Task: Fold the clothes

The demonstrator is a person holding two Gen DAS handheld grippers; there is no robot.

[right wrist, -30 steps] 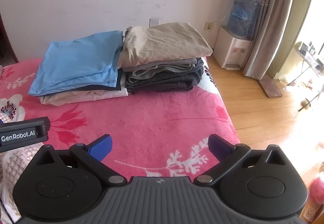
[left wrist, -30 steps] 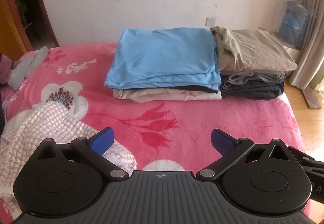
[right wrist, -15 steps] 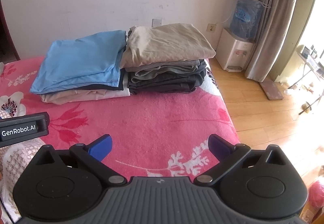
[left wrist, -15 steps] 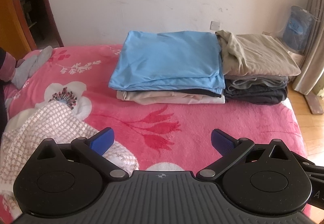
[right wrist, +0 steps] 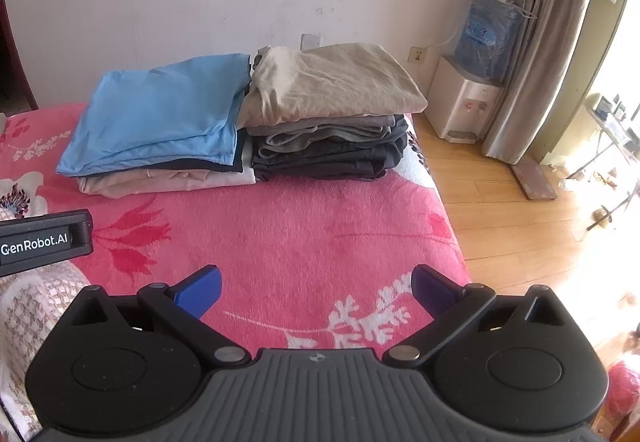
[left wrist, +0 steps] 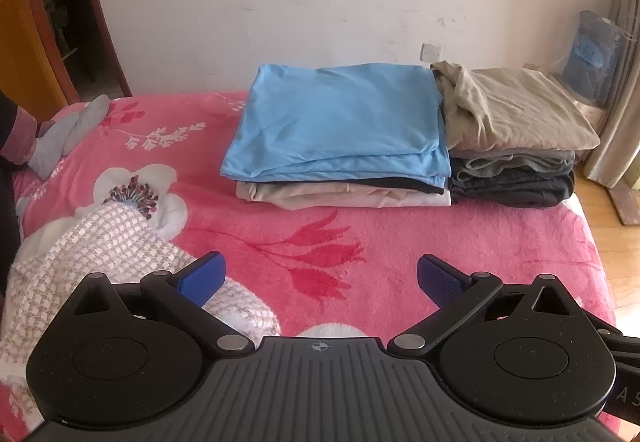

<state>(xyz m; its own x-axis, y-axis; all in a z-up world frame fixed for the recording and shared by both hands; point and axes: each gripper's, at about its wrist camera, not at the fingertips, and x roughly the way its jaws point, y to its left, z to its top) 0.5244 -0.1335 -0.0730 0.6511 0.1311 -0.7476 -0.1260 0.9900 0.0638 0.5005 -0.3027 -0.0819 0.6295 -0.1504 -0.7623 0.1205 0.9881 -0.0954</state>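
Left wrist view, left gripper (left wrist: 318,278) released, right gripper (right wrist: 316,288) released, checked garment (left wrist: 100,254) unfolded beside folded stacks (left wrist: 340,138).

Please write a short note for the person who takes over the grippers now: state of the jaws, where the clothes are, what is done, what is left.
Left gripper: jaws open, empty, above the pink blanket.
Right gripper: jaws open, empty.
Done: two folded stacks at the far side by the wall, blue shirt on top of one, beige garment on top of the other.
Left: the white checked garment lies unfolded at the near left; grey cloth at the far left edge.
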